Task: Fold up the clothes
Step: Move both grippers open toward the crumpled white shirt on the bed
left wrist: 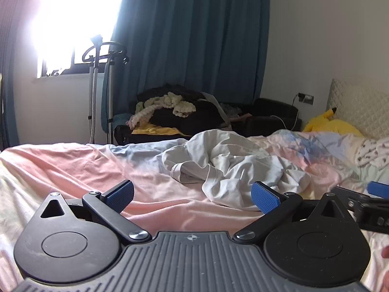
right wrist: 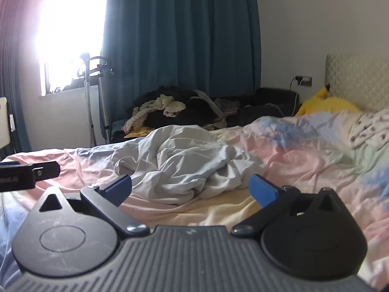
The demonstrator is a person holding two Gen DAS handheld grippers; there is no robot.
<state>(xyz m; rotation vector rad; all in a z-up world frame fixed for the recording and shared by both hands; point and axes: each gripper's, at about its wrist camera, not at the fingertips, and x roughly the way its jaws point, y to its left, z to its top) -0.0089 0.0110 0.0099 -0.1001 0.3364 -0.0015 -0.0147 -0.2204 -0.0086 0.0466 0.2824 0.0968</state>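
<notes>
A crumpled white garment (left wrist: 231,165) lies in a heap on the bed's pastel sheet (left wrist: 73,165); it also shows in the right wrist view (right wrist: 184,168). My left gripper (left wrist: 193,197) is open and empty, low over the sheet just short of the garment's near edge. My right gripper (right wrist: 190,189) is open and empty, also just short of the garment. The right gripper's tip shows at the right edge of the left wrist view (left wrist: 369,199). The left gripper's tip shows at the left edge of the right wrist view (right wrist: 29,174).
A patterned white cloth (right wrist: 369,129) and a yellow plush toy (right wrist: 325,103) lie near the headboard (right wrist: 357,80). Beyond the bed a dark pile of clothes (right wrist: 175,109) sits before a blue curtain (right wrist: 180,36). A garment steamer stand (right wrist: 88,92) is by the bright window.
</notes>
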